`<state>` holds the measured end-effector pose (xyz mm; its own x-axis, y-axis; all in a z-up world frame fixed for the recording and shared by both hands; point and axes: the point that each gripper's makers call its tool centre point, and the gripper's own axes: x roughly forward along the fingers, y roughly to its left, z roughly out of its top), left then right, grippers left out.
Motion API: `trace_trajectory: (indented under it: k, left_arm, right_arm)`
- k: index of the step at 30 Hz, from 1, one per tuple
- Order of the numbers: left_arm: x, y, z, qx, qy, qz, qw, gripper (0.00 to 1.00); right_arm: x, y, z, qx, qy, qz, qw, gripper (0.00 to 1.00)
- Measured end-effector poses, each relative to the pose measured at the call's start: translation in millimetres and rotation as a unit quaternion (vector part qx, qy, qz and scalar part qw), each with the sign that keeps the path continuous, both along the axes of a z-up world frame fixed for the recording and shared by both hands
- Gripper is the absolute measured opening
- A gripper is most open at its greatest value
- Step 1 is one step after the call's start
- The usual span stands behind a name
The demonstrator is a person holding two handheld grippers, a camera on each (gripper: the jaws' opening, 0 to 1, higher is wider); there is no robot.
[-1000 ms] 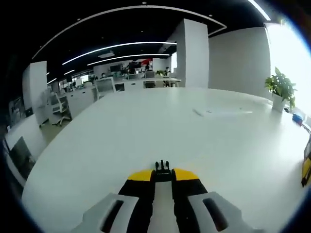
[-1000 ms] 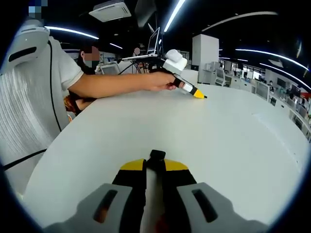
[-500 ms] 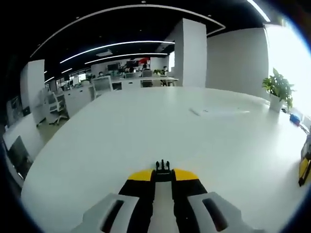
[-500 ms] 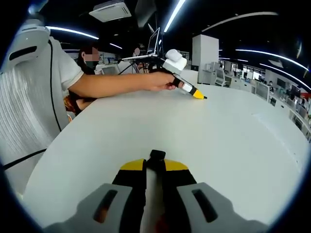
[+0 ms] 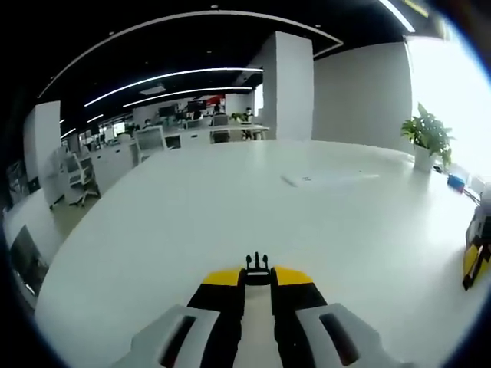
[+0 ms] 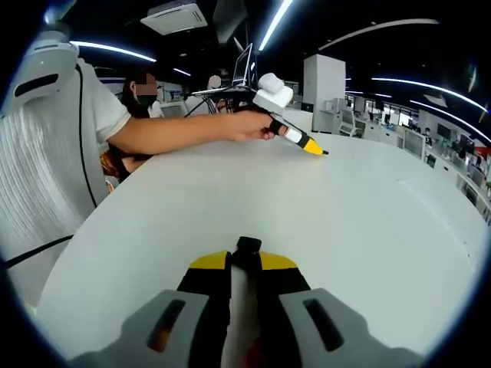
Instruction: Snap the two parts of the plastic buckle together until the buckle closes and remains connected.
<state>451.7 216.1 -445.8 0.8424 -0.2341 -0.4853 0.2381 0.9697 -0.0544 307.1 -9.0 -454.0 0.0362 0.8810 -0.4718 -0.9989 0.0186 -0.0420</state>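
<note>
I'm seeing a wide white bench (image 5: 230, 207), a potted plant (image 5: 426, 142) by bright windows, ceiling light strips (image 5: 176, 74), office desks (image 5: 192, 134) behind.

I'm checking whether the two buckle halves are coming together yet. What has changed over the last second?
The left gripper has swung a little toward the right gripper, which edges further into the left gripper view's right side. Each stays shut on its buckle part. The parts remain far apart over the table; the right gripper has not moved.
</note>
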Motion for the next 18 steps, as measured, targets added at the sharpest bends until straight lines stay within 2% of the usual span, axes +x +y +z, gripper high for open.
trace_trajectory:
  k: [6, 9, 14, 18]
  left_arm:
    - [-8.5, -18.1, 5.8, 0.002, -0.004, -0.044, 0.9990, 0.12]
    - [-10.8, -29.5, 7.4, 0.008, -0.004, -0.080, 0.9968, 0.12]
    - [-25.1, -59.6, 13.3, 0.015, -0.007, -0.143, 0.9896, 0.12]
    - [-36.4, -81.1, 11.7, 0.016, -0.001, -0.182, 0.9832, 0.12]
  right_arm:
    - [0.1, -0.1, 0.1, 0.000, 0.001, 0.001, 1.0000, 0.11]
    - [0.1, -0.3, 0.2, -0.001, 0.001, 0.001, 1.0000, 0.11]
    - [-0.2, -0.6, 0.3, -0.001, 0.002, 0.001, 1.0000, 0.11]
    - [-0.3, -1.0, 0.0, -0.002, 0.002, 0.002, 1.0000, 0.11]
